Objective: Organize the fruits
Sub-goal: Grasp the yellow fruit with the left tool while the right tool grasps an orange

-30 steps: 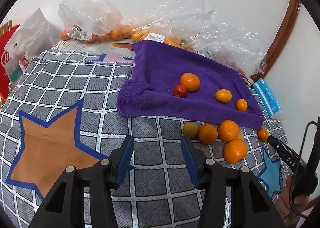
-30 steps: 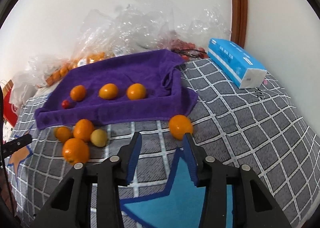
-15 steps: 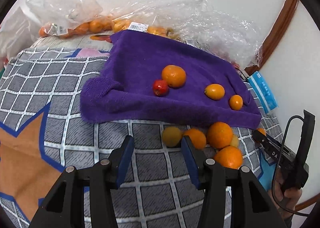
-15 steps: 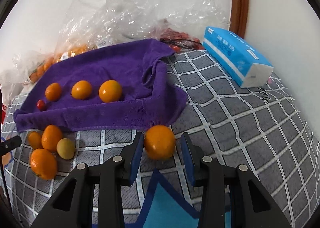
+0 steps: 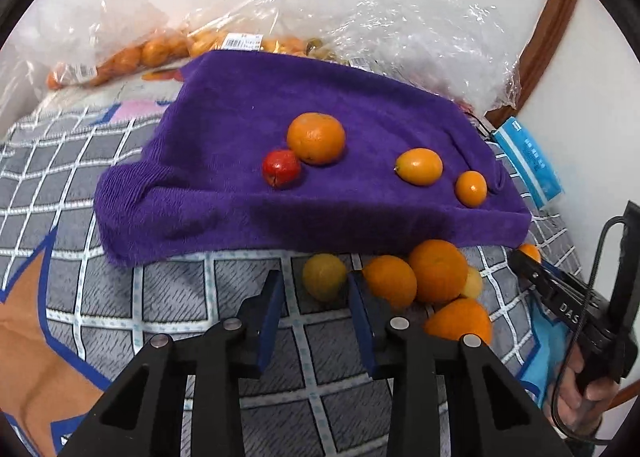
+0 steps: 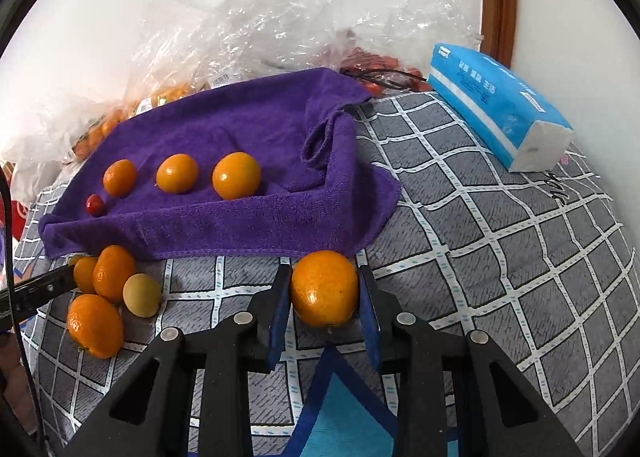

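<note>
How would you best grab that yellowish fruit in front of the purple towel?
Grip the yellowish fruit across its round middle, coming from the near, open side. An orange crowds one flank and the towel lies behind. The left gripper is closing just short of it.

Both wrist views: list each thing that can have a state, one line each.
left gripper, closing, yellow fruit between the fingers, not yet clamped
right gripper, closing, fingers against the orange on both sides
purple towel, spread out, one corner folded over, four fruits on it
tissue pack, lying flat
plastic bags, crumpled, fruit inside
</note>
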`<move>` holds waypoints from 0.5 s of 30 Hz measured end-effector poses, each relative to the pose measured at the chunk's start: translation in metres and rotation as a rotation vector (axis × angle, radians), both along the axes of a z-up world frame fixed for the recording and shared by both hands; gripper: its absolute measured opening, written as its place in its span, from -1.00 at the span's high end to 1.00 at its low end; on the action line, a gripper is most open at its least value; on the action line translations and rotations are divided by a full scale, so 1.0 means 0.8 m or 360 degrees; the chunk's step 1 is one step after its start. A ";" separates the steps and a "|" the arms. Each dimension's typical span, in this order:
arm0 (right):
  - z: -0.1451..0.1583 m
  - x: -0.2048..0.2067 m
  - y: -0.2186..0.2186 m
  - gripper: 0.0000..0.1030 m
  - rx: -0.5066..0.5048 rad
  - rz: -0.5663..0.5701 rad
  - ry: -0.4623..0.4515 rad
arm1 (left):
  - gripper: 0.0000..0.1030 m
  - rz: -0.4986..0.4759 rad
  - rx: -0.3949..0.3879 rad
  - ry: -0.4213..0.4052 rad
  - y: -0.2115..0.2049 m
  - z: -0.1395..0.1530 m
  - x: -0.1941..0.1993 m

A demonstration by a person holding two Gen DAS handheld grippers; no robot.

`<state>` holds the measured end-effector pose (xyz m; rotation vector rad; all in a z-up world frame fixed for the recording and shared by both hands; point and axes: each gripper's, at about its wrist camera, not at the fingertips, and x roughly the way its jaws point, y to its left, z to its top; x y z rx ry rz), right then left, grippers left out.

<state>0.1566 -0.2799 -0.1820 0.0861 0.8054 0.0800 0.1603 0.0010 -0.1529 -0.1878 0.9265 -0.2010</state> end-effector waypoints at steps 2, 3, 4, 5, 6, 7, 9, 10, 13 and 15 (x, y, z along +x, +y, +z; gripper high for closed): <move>0.000 -0.001 0.002 0.38 -0.0004 0.0006 -0.0005 | 0.40 0.0006 0.0006 -0.0018 -0.002 -0.001 0.001; 0.001 -0.001 0.002 0.37 -0.0003 0.0011 -0.0008 | 0.42 0.0010 0.0003 -0.0030 -0.001 -0.001 0.000; 0.000 -0.002 0.002 0.38 0.0000 0.0016 -0.0008 | 0.42 0.0014 0.0000 -0.0044 -0.001 -0.001 -0.001; 0.000 -0.002 0.002 0.38 0.0004 0.0023 -0.0006 | 0.44 0.0018 -0.0003 -0.0059 -0.001 -0.003 -0.001; -0.001 -0.002 0.002 0.38 0.0011 0.0034 0.0000 | 0.48 0.0014 -0.0006 -0.0075 -0.001 -0.003 -0.002; -0.001 -0.001 0.002 0.38 0.0015 0.0041 0.0001 | 0.55 0.0006 -0.0012 -0.0086 -0.003 -0.003 -0.003; 0.000 -0.002 0.003 0.38 0.0018 0.0051 -0.0006 | 0.55 0.0003 -0.0007 -0.0113 -0.004 -0.003 -0.006; 0.000 -0.003 0.004 0.38 0.0021 0.0062 -0.0010 | 0.55 0.0006 -0.0009 -0.0126 -0.003 -0.002 -0.007; 0.003 -0.006 0.007 0.38 0.0022 0.0092 -0.0033 | 0.55 0.0025 -0.0078 -0.0158 0.005 0.001 -0.009; 0.004 -0.007 0.009 0.38 0.0022 0.0111 -0.0046 | 0.55 0.0060 -0.0119 -0.0169 0.012 0.000 -0.010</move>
